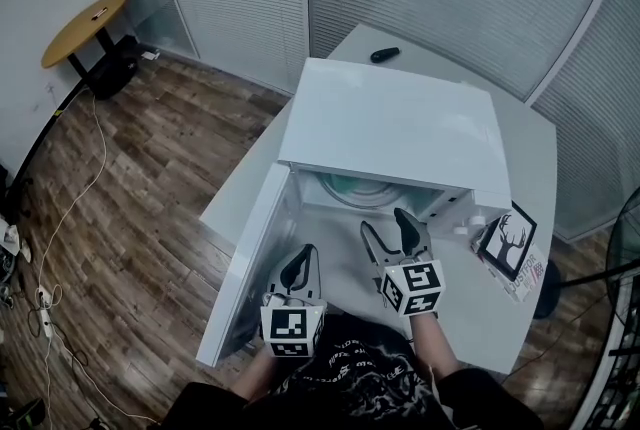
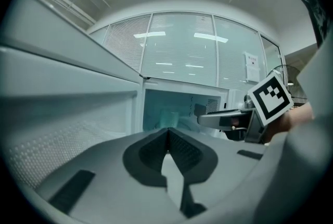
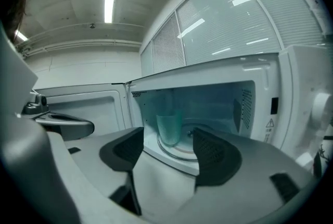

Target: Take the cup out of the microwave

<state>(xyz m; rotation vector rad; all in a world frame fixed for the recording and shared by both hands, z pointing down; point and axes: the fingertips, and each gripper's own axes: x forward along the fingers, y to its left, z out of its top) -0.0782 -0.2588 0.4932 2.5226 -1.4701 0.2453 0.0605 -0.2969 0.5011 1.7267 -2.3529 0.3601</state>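
A white microwave (image 1: 400,133) stands on a white table, its door (image 1: 245,258) swung wide to the left. Inside, a pale green translucent cup (image 3: 169,128) stands upright on the glass turntable (image 3: 183,152), left of centre; the left gripper view also shows the cup (image 2: 167,116) faintly. My right gripper (image 1: 384,221) is open just in front of the oven's mouth, pointing at the cup, with nothing between its pads. My left gripper (image 1: 303,255) is shut and empty, lower left, beside the open door.
A black remote (image 1: 384,54) lies on the table behind the microwave. A card with a deer print (image 1: 508,240) leans at the microwave's right front corner. A round wooden table (image 1: 85,28) and cables are on the floor at far left.
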